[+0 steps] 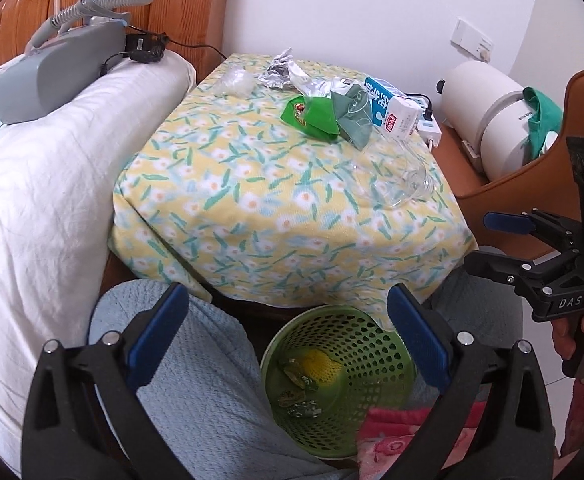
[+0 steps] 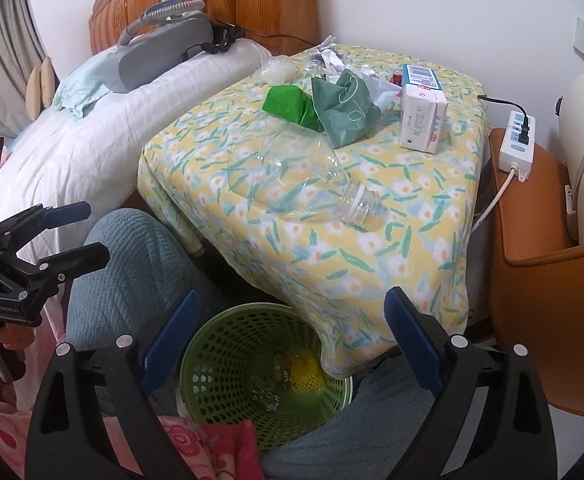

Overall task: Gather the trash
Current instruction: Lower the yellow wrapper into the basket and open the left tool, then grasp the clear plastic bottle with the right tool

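Observation:
A green mesh bin (image 1: 339, 376) (image 2: 260, 372) stands on the floor below the table's front edge, with a yellow net and several wrappers inside. On the floral tablecloth (image 1: 252, 184) (image 2: 391, 232) lie a clear plastic bottle (image 1: 395, 176) (image 2: 295, 184), a bright green wrapper (image 1: 311, 114) (image 2: 286, 104), a dark green bag (image 1: 353, 114) (image 2: 345, 110), a milk carton (image 1: 393, 108) (image 2: 421, 112), foil (image 1: 280, 70) and a clear lump (image 1: 234, 80). My left gripper (image 1: 288, 344) and right gripper (image 2: 292, 344) are both open and empty above the bin.
A white pillow (image 1: 44, 184) with a grey machine (image 1: 56, 76) lies left of the table. A power strip (image 2: 517, 144) and a white appliance (image 1: 487, 116) sit on the brown stand (image 2: 539, 240) at right. Blue and pink cloth lies around the bin.

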### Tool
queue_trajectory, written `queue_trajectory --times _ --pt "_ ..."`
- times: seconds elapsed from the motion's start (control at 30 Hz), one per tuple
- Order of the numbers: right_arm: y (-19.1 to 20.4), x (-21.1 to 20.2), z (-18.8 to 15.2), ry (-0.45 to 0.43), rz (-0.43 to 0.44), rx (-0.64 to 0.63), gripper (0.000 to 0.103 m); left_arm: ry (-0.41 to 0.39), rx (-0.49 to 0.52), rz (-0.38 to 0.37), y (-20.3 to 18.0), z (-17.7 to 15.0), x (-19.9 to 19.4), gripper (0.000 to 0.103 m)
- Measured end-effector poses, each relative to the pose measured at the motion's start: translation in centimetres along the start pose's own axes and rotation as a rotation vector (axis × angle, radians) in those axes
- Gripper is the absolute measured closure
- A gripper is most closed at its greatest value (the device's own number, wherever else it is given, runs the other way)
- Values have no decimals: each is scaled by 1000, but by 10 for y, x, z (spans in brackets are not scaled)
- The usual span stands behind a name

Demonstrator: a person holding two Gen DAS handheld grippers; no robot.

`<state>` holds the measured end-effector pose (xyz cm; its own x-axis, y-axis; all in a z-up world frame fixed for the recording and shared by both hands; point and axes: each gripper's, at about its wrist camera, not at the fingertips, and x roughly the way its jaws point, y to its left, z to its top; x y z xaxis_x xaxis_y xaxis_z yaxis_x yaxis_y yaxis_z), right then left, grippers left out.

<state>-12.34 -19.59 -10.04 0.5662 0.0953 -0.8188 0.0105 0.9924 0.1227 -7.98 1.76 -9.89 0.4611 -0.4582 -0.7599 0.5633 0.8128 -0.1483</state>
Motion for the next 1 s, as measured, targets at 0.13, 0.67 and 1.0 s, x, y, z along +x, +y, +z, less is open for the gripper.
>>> queue_trajectory --times 0.13,0.67,1.0 --pt "-1 1 4 -7 1 -7 10 0 -10 -5 2 1 1 8" --pt "0 50 59 10 -12 -430 10 8 -26 19 3 7 2 8" --pt "6 77 76 21 60 -564 10 -8 -32 60 1 23 -1 8"
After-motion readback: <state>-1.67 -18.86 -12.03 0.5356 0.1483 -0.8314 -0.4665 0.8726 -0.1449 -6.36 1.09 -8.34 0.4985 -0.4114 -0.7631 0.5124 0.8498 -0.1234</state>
